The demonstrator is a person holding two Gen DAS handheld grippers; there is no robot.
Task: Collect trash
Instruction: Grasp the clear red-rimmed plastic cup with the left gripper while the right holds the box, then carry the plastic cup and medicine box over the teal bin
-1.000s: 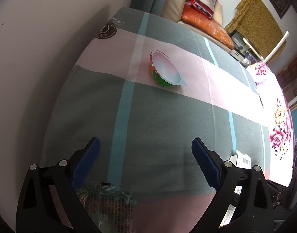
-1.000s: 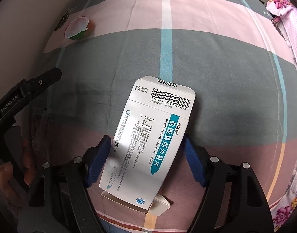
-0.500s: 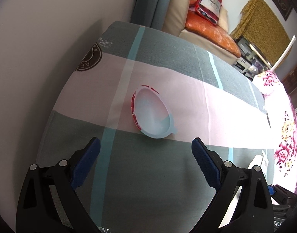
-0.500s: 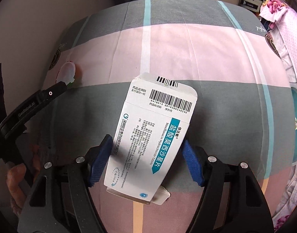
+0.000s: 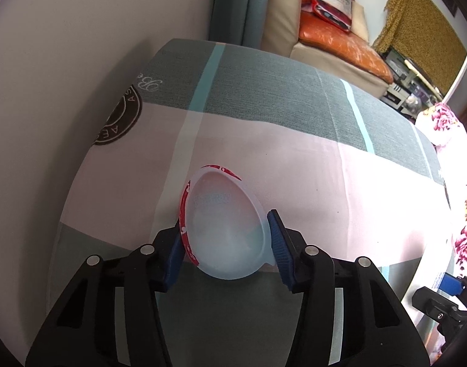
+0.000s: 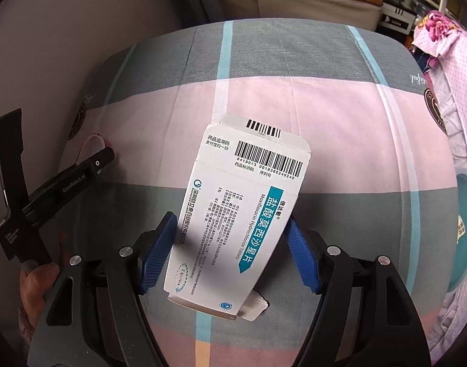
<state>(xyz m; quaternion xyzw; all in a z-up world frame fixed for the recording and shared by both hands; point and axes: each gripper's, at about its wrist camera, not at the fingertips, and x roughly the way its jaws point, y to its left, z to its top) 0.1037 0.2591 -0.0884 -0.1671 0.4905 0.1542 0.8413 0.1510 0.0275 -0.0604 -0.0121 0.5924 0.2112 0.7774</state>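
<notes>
Left gripper (image 5: 226, 238): jaws have just been closing, and the blue pads (image 5: 277, 241) are now set against opposite sides of the empty plastic cup (image 5: 222, 229), half-closed around its rim. The cup, translucent with a red-printed band, lies tilted on the pink stripe of the bed sheet (image 5: 294, 168), near the wall edge. Contact on the left pad is partly hidden by the rim, so firmness of the hold is judged, not confirmed.

Right gripper (image 6: 230, 250): held fairly wide, its pads clamped across the flat faces of a white medicine box (image 6: 242, 214), which is carried clear above the sheet. One end flap hangs open at the lower end.

Step in hand, as judged: securing the cup before lifting. The thin wall is likely to flex and pop out if squeezed hard; pressure is best kept light and just under the rim flange. A straight lift is advised, cup kept level between the pads. The box is best kept steady meanwhile.
</notes>
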